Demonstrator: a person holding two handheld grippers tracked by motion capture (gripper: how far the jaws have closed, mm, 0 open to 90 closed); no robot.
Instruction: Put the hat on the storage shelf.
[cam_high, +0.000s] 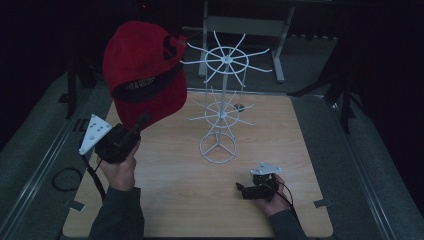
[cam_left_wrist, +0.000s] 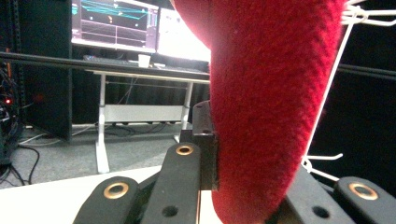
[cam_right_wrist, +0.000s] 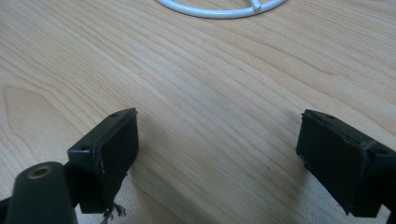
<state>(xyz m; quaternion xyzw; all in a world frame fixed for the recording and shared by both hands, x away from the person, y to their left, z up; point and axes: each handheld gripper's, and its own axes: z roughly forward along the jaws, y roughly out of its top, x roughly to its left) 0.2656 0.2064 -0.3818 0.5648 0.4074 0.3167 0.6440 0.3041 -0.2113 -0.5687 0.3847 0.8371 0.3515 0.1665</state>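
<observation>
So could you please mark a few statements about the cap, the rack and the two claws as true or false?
1. The left claw grips the red fabric cap. True.
2. The cap lies flat on the light wooden table. False: it is held up in the air.
3. The right claw is shut. False: its jaws stand wide apart over bare wood.
4. The white wire rack stands upright on the table. True.

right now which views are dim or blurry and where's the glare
High view: dim, surroundings nearly black, red cap and white rack still readable. Left gripper view: monitors glare white, cap close and soft. Right gripper view: evenly lit, tabletop grain sharp, faint jaw shadows.
</observation>
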